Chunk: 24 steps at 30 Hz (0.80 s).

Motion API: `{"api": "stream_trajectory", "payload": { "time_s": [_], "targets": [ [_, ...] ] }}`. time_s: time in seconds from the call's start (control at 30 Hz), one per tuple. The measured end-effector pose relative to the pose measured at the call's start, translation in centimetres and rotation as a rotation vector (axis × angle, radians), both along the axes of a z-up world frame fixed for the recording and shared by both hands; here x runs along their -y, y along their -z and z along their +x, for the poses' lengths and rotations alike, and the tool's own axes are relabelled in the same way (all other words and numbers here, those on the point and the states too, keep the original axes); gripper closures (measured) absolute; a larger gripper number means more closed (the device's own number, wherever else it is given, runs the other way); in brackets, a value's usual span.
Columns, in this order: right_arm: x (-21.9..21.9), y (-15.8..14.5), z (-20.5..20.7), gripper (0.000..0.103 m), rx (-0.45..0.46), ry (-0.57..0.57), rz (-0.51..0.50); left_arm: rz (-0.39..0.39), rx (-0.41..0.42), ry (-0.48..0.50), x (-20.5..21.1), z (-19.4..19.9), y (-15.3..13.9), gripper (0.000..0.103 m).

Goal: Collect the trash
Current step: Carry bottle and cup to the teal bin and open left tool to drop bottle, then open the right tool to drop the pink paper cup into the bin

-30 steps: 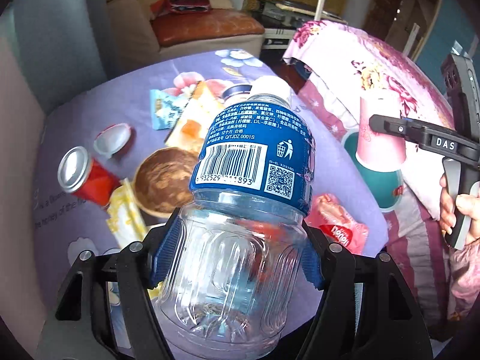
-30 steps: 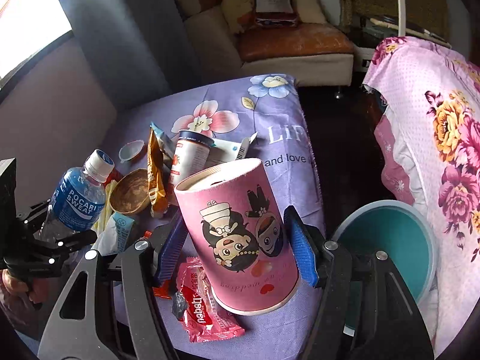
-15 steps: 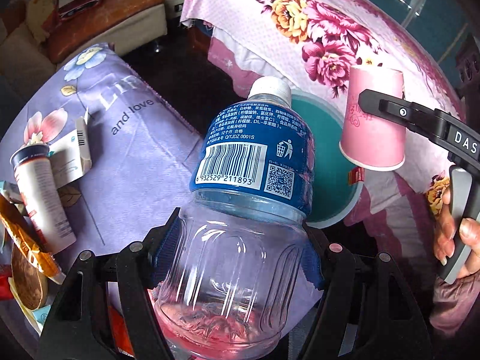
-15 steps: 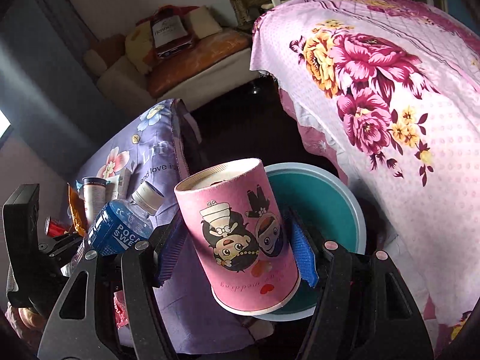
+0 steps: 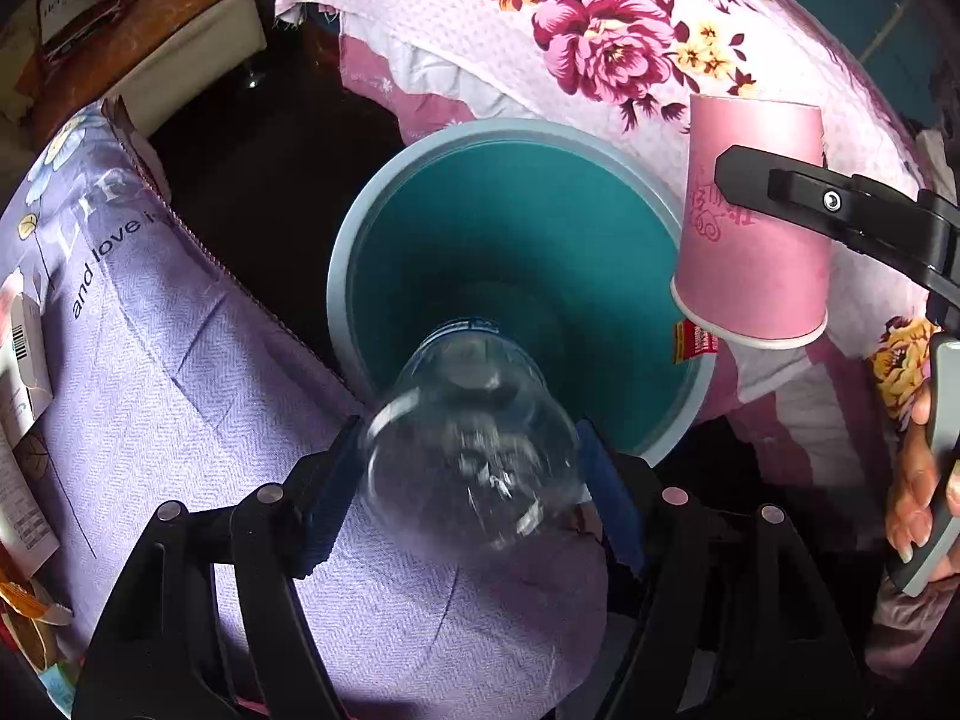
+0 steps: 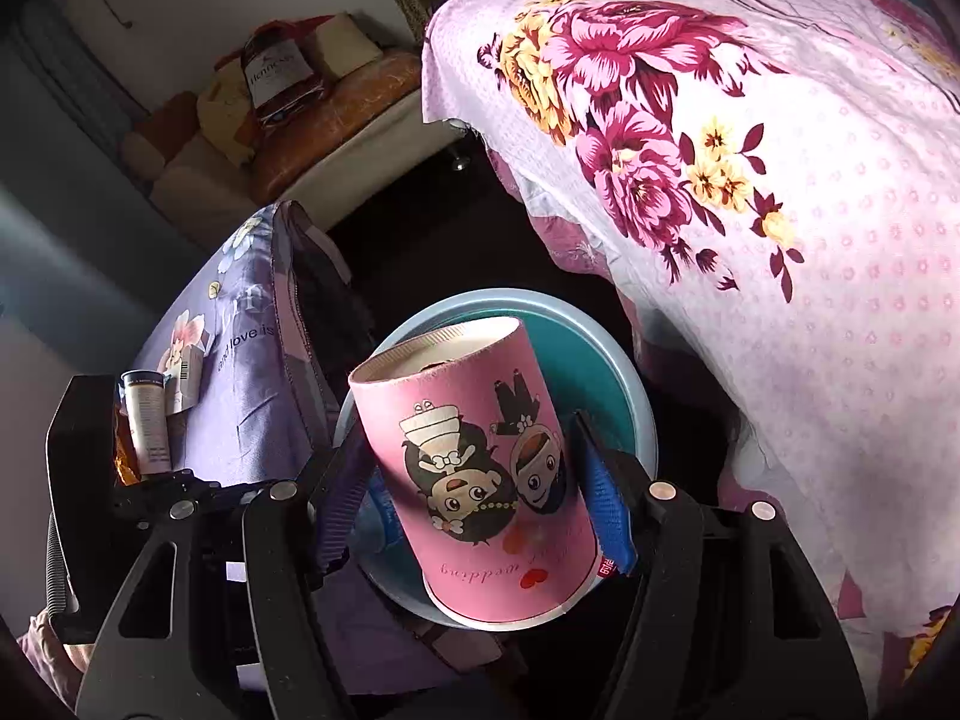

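Bottle [image 5: 474, 444] first: you see it base-on in your left wrist view, a clear ribbed plastic body blurred at the edges, its long axis running straight away from the camera so the neck end points down into the bin [image 5: 420, 222]. A sliver of blue label shows past the base. It sits between the blue pads [image 5: 327, 498] of your left gripper [image 5: 468, 492], but whether those pads press it or have let go you cannot tell from this blur. The purple cloth [image 5: 180, 390] with printed words lies to the left of and under that gripper, with a carton [image 5: 24, 336] at its far left edge.

Straight ahead of the left gripper stands the bin, teal inside with a pale rim, a red wrapper [image 5: 695, 341] hanging at its right inner wall.

Farther right, your right gripper [image 6: 474, 480] pinches the pink paper cup [image 6: 474, 474] across its middle, pads on both sides. The cup is upside down, its closed base pointing away from the camera and slightly left, its rolled rim nearest you, and its cartoon couple reads inverted. It hangs over the bin's mouth. In the left view your right hand [image 5: 918, 474] grips the handle, and the floral bedspread [image 6: 780, 180] fills the right beyond it.
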State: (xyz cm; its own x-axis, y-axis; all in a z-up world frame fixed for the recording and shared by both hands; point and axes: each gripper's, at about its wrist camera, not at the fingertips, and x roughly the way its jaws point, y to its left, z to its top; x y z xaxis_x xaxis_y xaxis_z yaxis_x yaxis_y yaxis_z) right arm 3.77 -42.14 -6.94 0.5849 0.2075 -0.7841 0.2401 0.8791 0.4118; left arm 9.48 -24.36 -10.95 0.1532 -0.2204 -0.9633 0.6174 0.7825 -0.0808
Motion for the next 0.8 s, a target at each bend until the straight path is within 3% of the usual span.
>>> {"api": "stream_trajectory", "payload": {
  "time_s": [0.2,0.33,0.63,0.8],
  "targets": [
    [-0.3,0.5,0.3,0.041,-0.019,-0.004,0.015,-0.027,-0.004,-0.029,-1.2,0.3,-0.2,0.031],
    [-0.8,0.8,0.6,0.041,-0.036,-0.012,0.011,-0.058,0.027,-0.082,-2.8,0.2,-1.4,0.014],
    [-2.9,1.9,1.0,0.038,-0.098,-0.041,0.001,-0.130,0.067,-0.166,-7.8,-0.6,-4.1,0.013],
    [-4.6,1.5,1.2,0.032,-0.105,-0.059,0.001,-0.158,0.080,-0.214,-10.8,-1.2,-5.0,0.013]
  ]
}}
